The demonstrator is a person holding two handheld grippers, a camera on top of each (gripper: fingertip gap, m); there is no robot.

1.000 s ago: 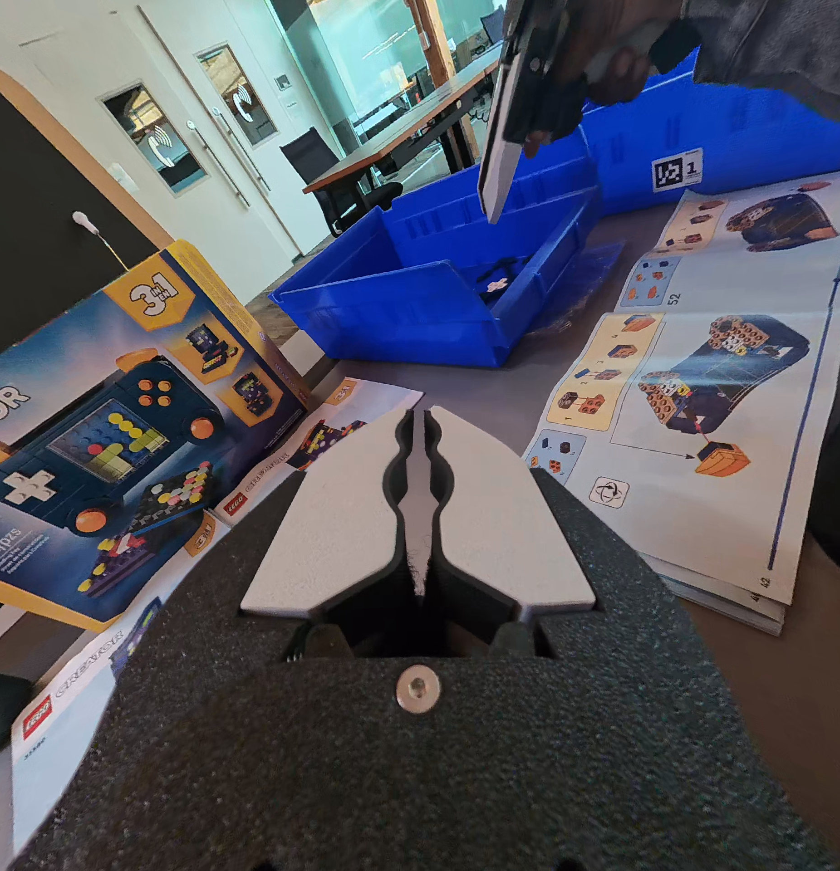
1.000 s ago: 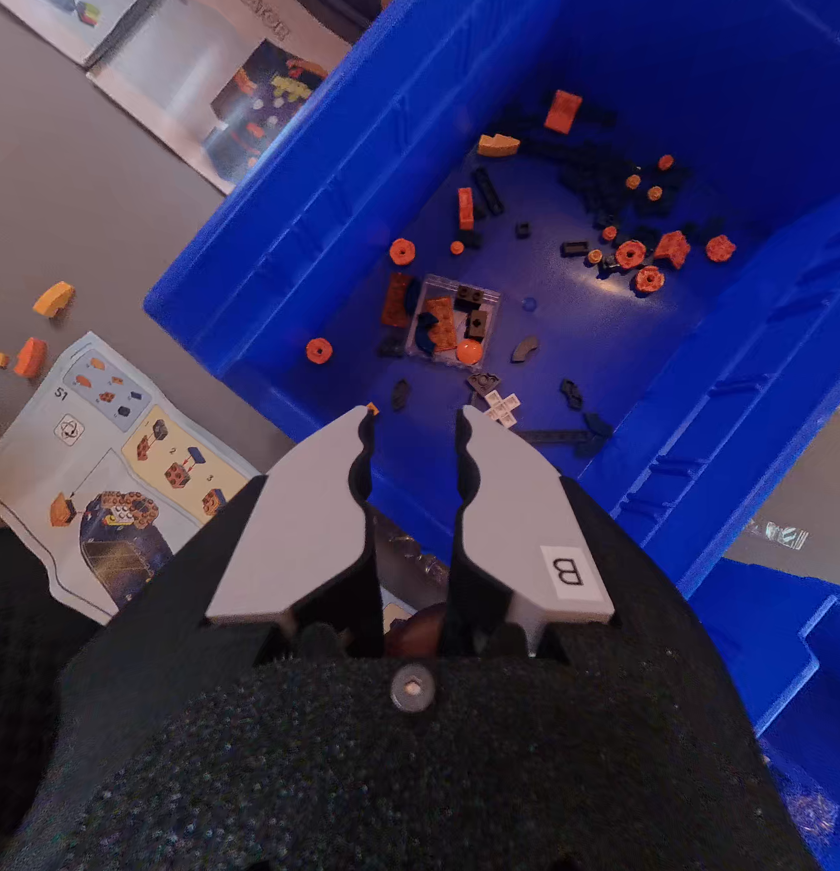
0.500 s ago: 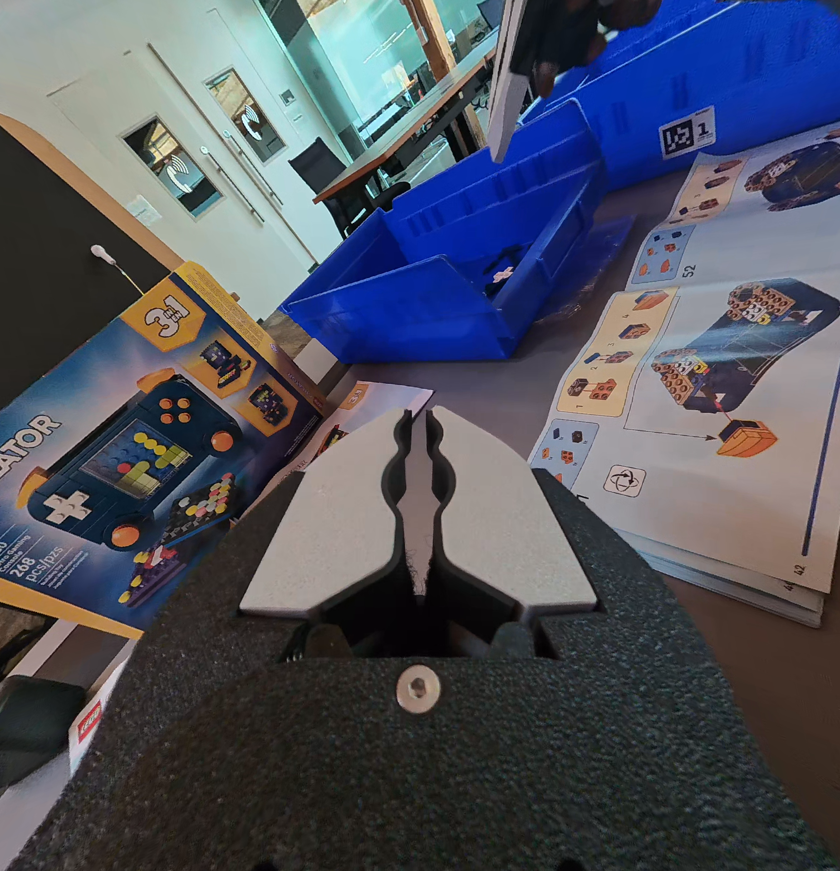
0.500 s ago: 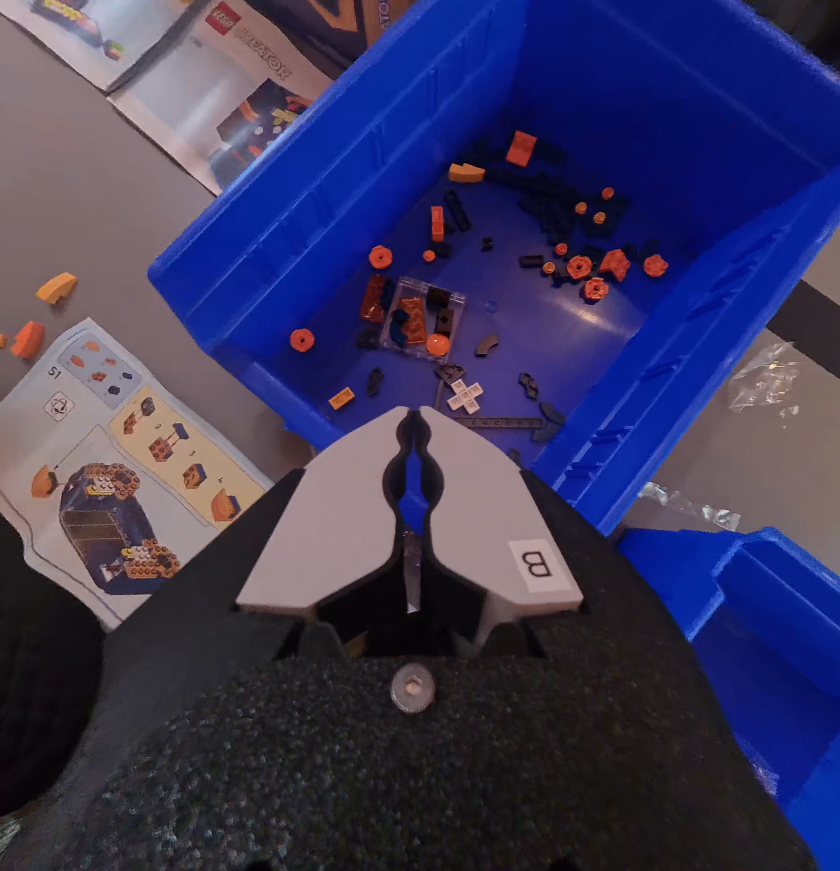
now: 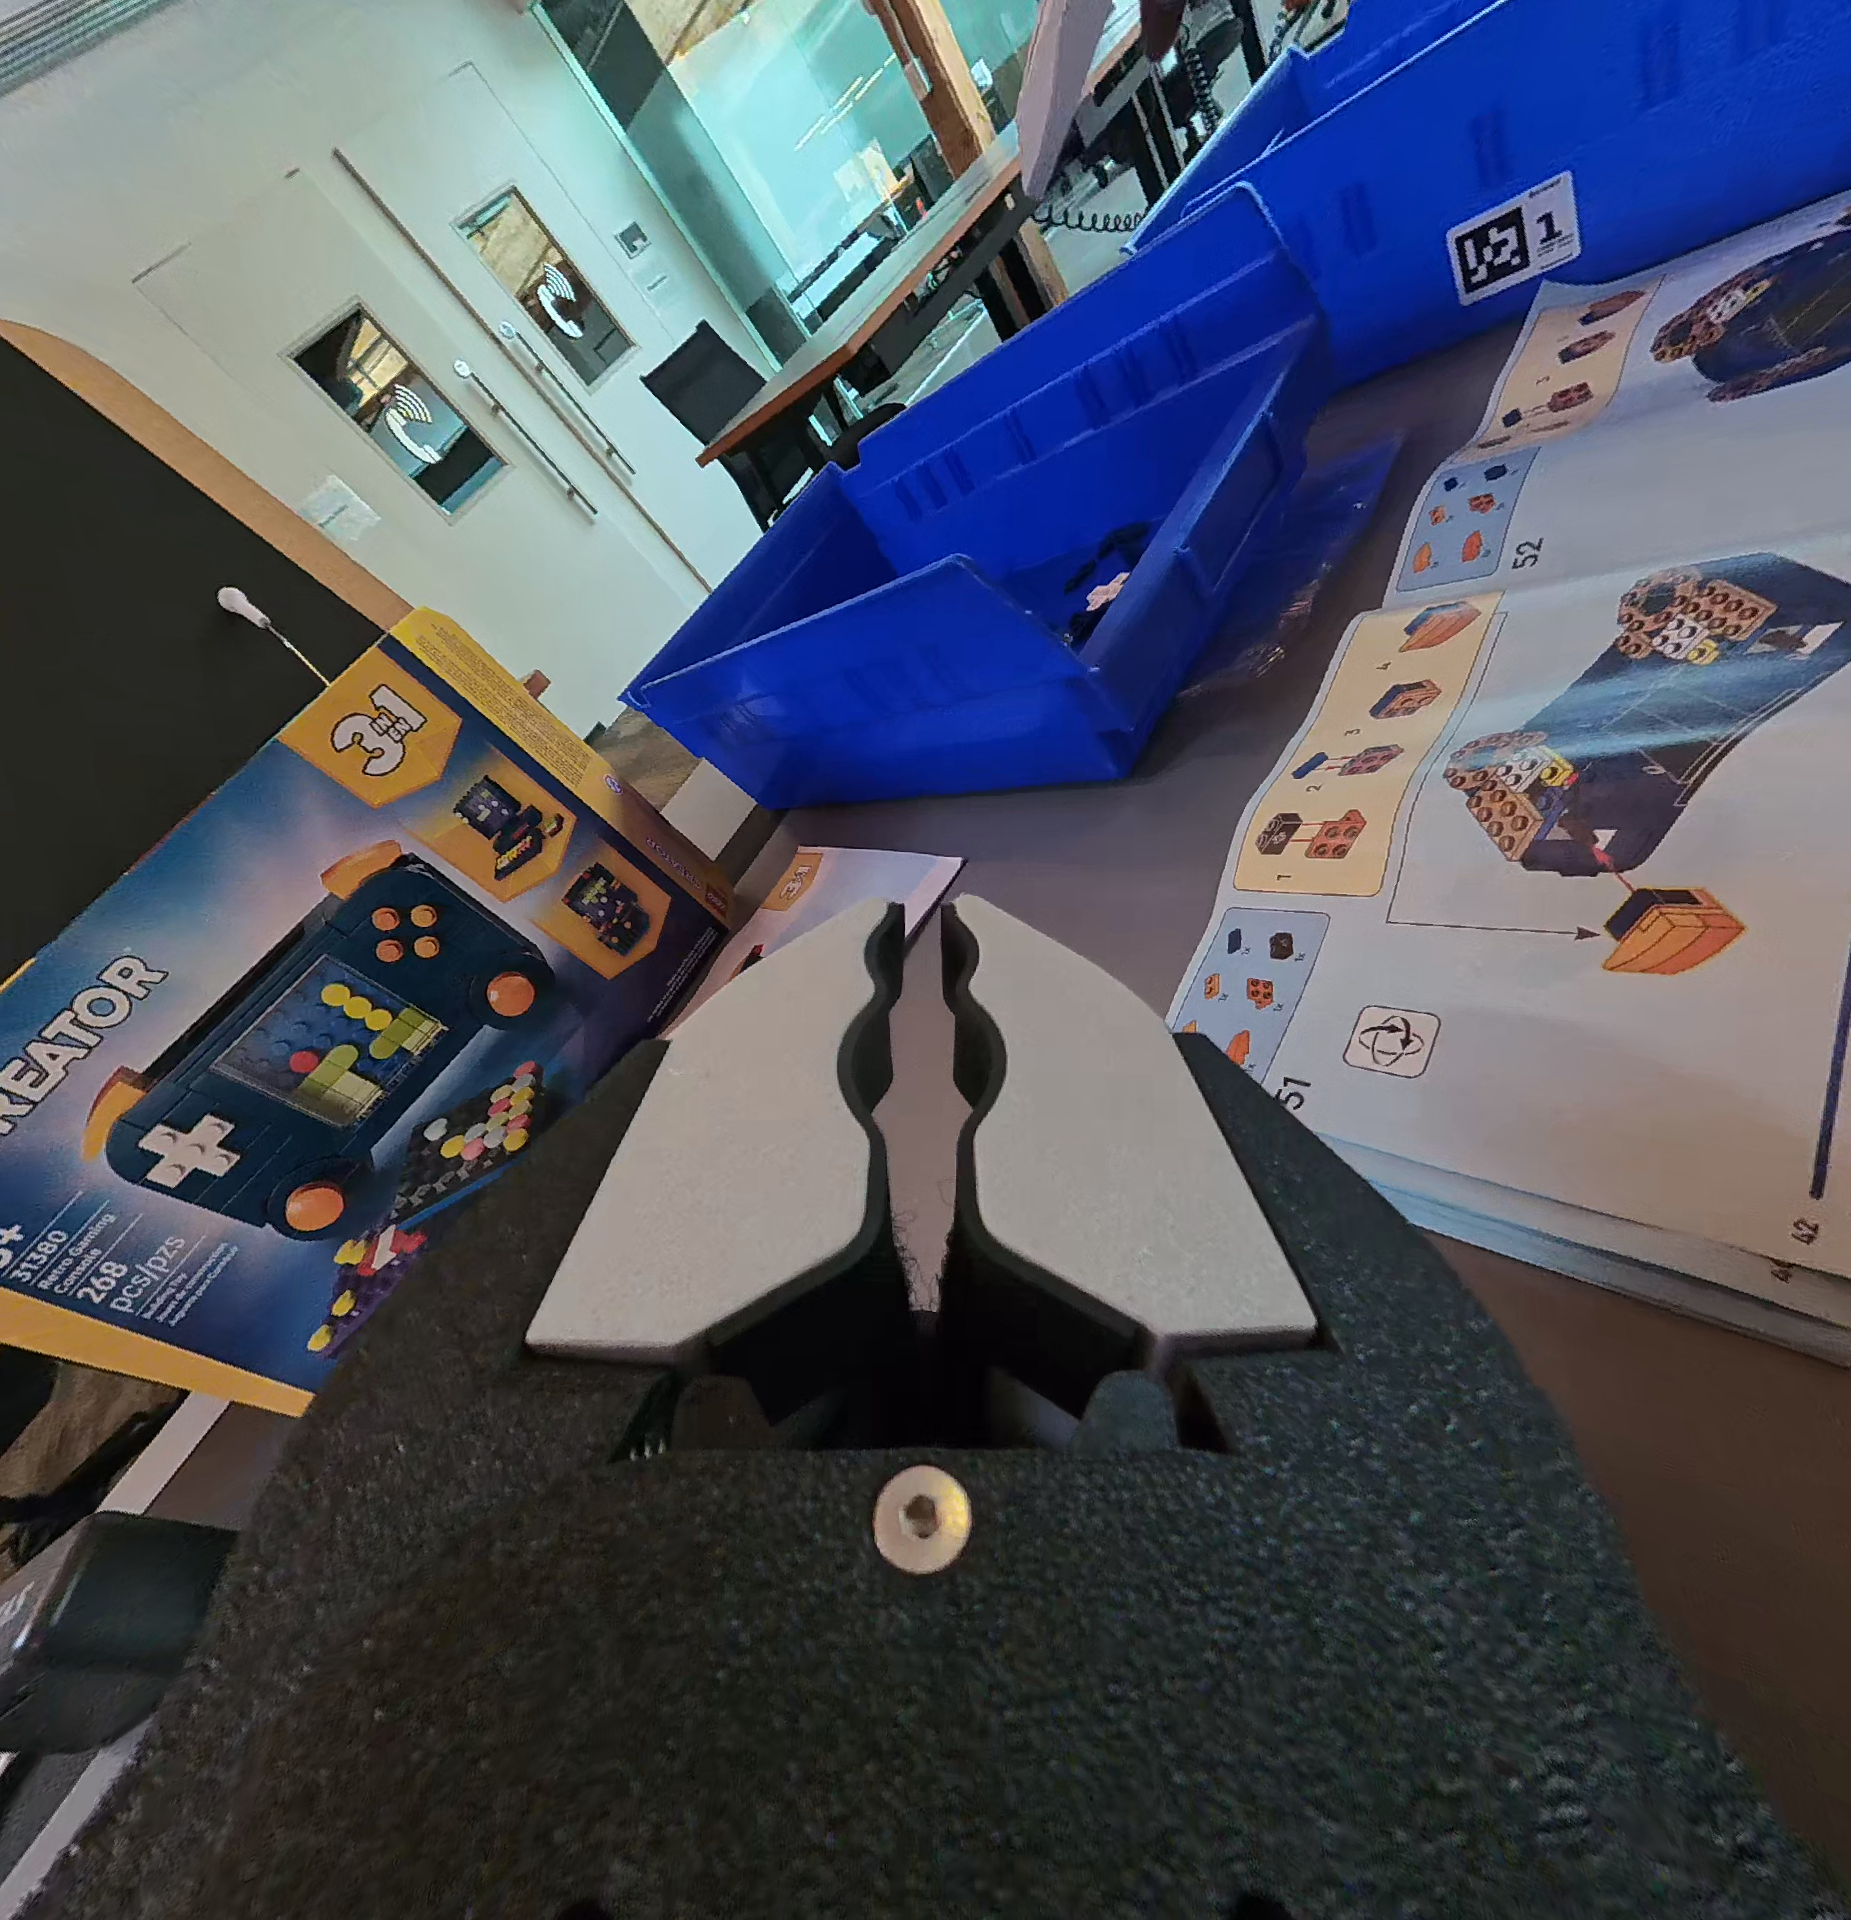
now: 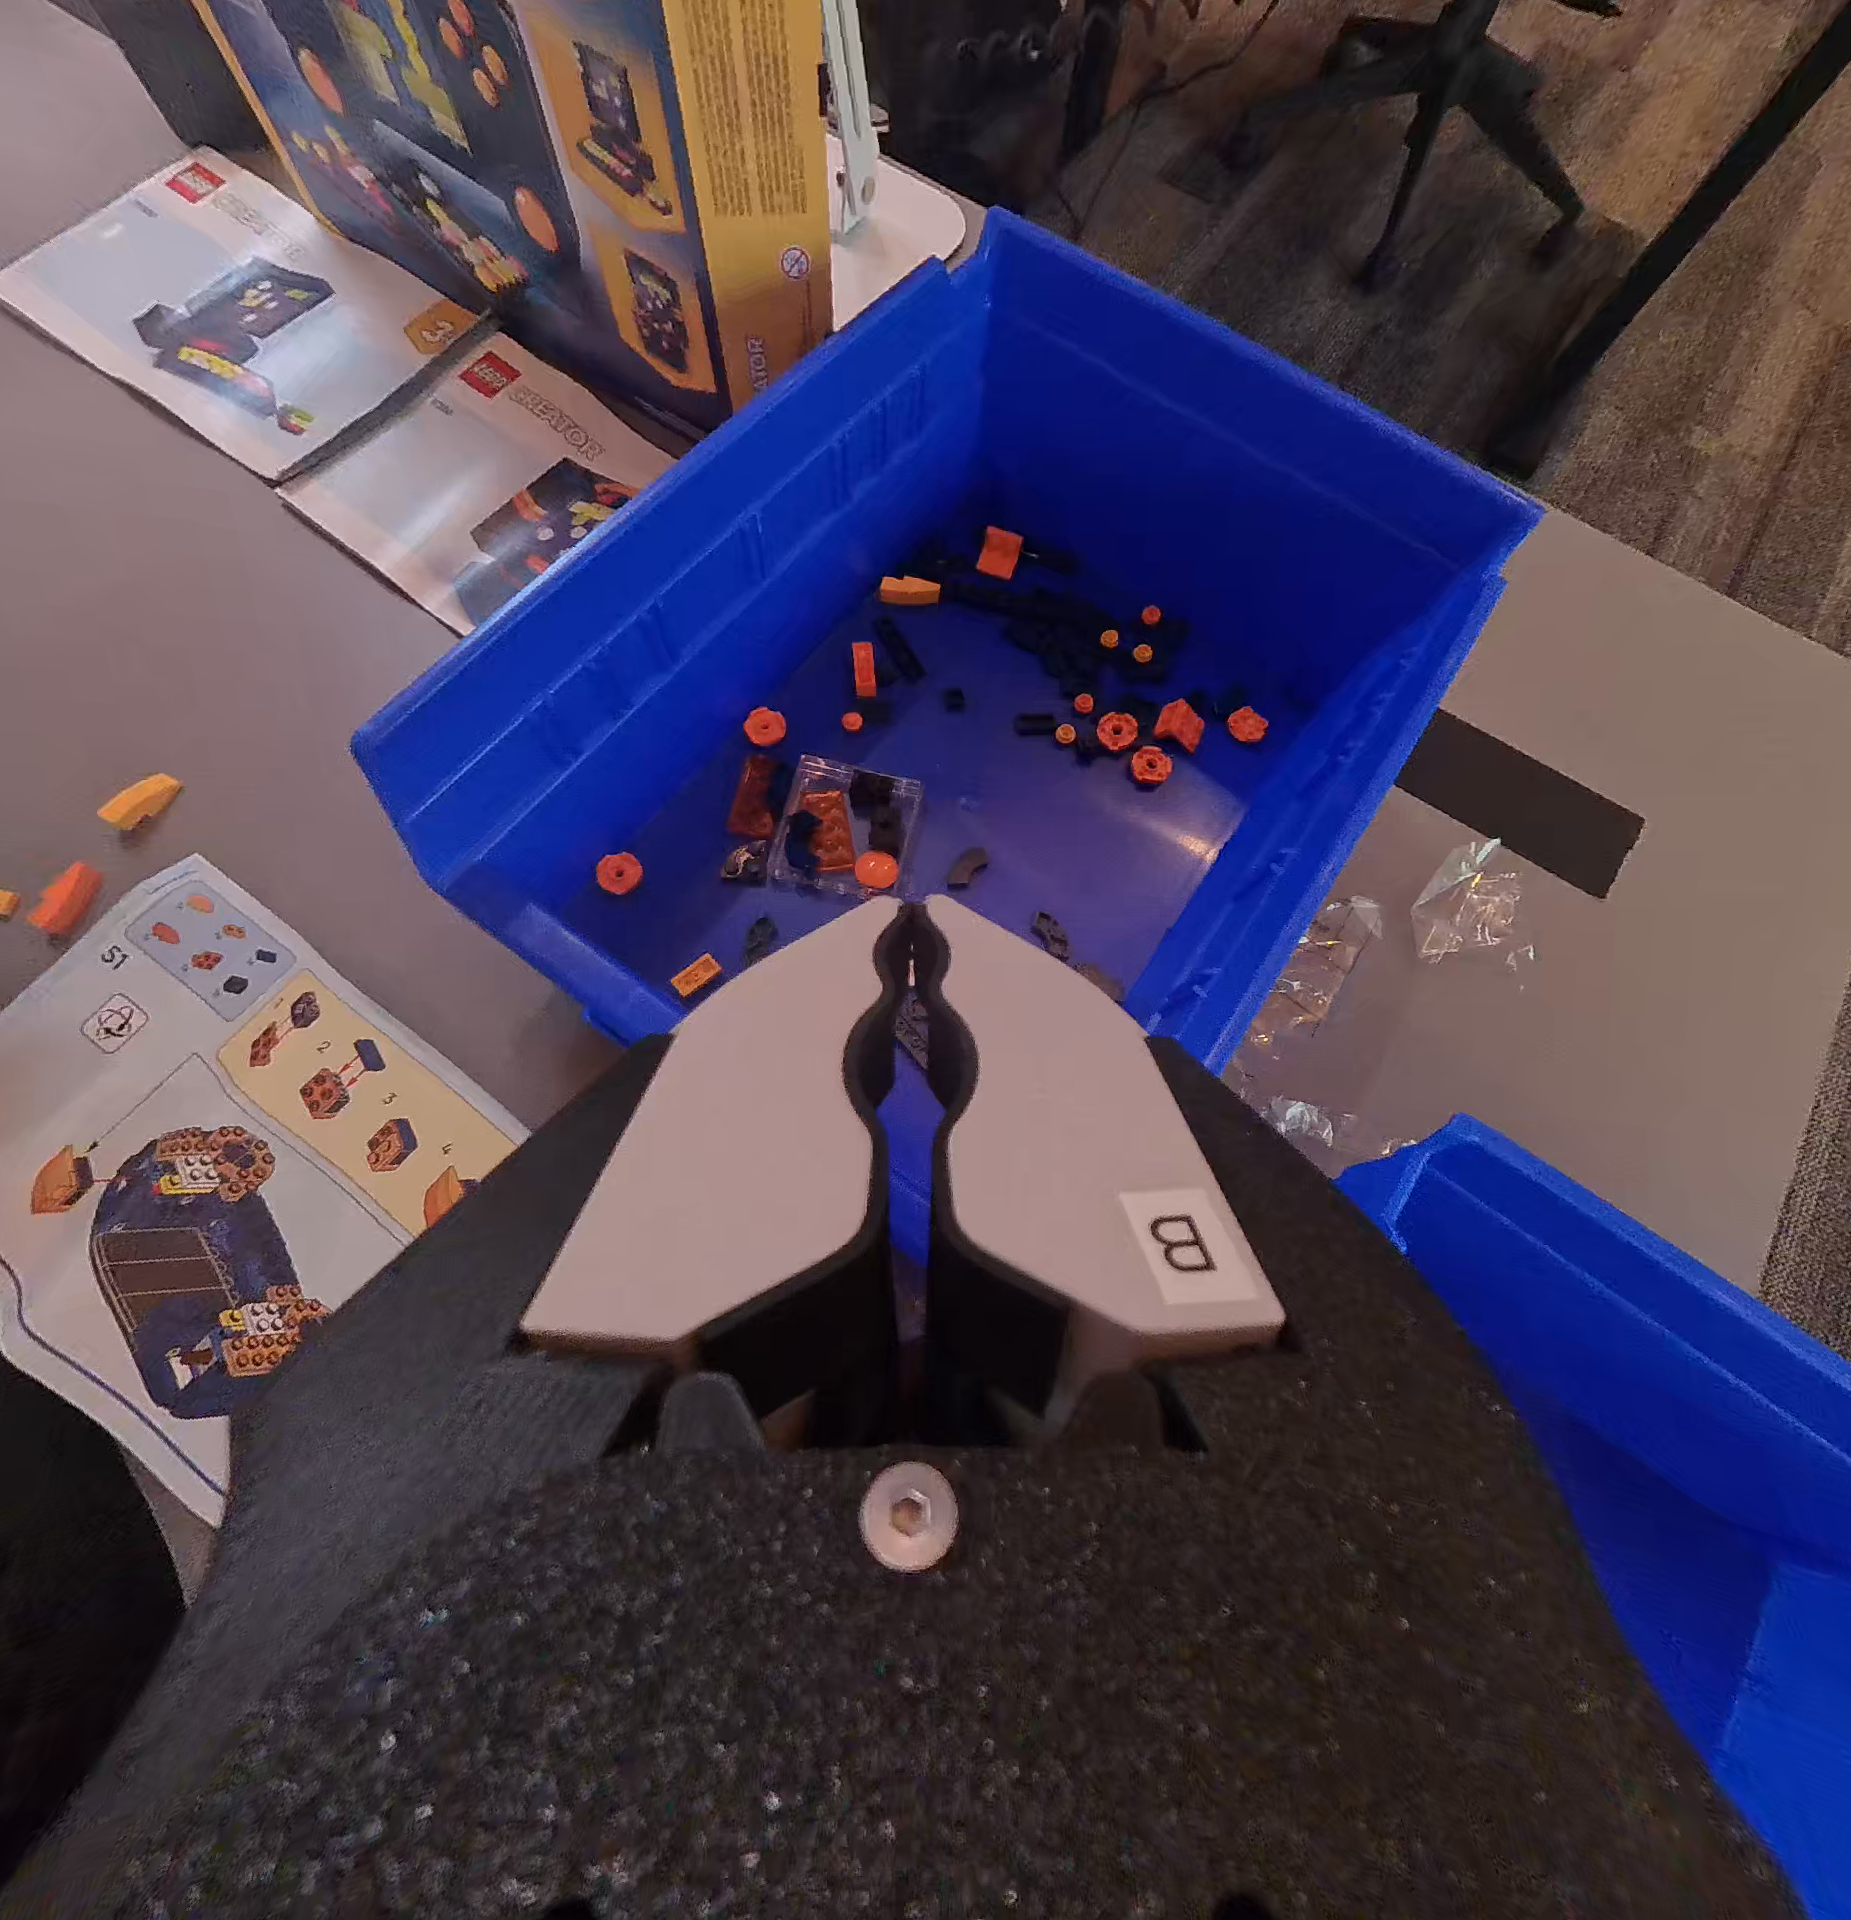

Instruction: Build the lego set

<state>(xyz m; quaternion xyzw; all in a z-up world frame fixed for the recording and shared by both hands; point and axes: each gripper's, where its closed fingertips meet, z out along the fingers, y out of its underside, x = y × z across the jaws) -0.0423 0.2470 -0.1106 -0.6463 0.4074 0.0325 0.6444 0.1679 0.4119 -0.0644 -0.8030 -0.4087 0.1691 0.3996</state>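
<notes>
2 hand-held grippers: left [image 5: 923,920] slightly apart, empty, low over tabletop [image 5: 1066,862]; right [image 6: 908,914] closed above blue bin [image 6: 682,623], frame centre. Small bricks [image 6: 1116,730] inside, likely light, hard, slippery; best pinched across flat sides.

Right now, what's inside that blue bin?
The blue bin holds loose orange pieces, dark pieces and a clear plate. The right gripper covers its near floor.

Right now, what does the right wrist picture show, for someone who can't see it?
The right gripper, jaws shut, hangs above a blue bin scattered with small orange and dark bricks. An open instruction booklet and a toy box sit nearby.
</notes>
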